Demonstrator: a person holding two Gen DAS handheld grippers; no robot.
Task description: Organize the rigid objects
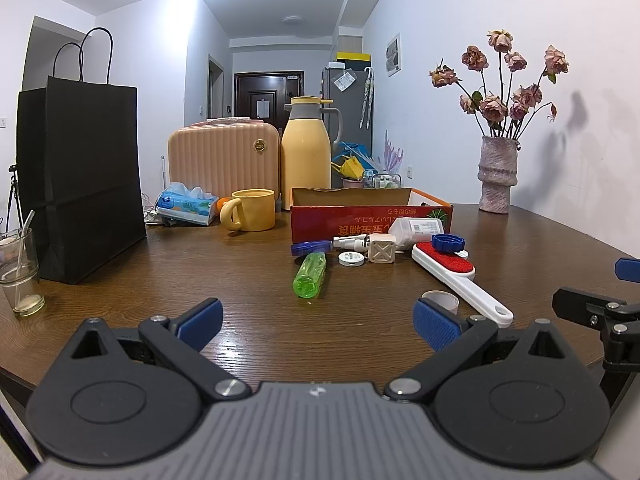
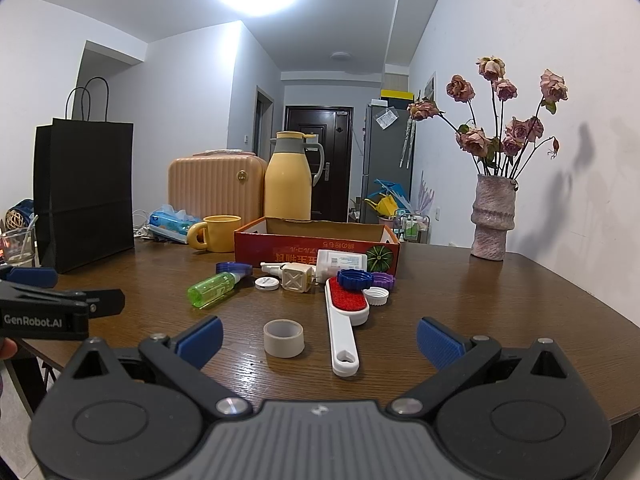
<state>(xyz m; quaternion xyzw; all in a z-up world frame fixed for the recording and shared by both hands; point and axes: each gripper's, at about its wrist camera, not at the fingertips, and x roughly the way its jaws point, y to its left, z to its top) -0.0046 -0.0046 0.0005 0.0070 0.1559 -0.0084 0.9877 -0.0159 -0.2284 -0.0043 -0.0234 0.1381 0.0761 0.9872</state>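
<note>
A cluster of small objects lies on the brown table in front of an open red cardboard box (image 1: 372,220) (image 2: 280,246): a green bottle (image 1: 309,275) (image 2: 212,288), a white lint brush with a red pad (image 1: 460,280) (image 2: 344,320), a roll of tape (image 2: 283,338) (image 1: 440,300), a beige charger cube (image 1: 382,251) (image 2: 297,277), a round white tin (image 2: 267,283), blue, purple and white caps (image 2: 354,279), a white bottle (image 2: 342,261). My left gripper (image 1: 318,322) is open and empty, near the table's front edge. My right gripper (image 2: 319,338) is open and empty, just short of the tape and the brush handle.
A black paper bag (image 1: 80,176) and a glass with a straw (image 1: 20,272) stand at the left. A yellow mug (image 1: 250,210), tissue pack (image 1: 186,204), peach case (image 1: 222,160) and yellow thermos (image 1: 306,152) stand behind. A vase of dried roses (image 1: 498,176) stands at the back right.
</note>
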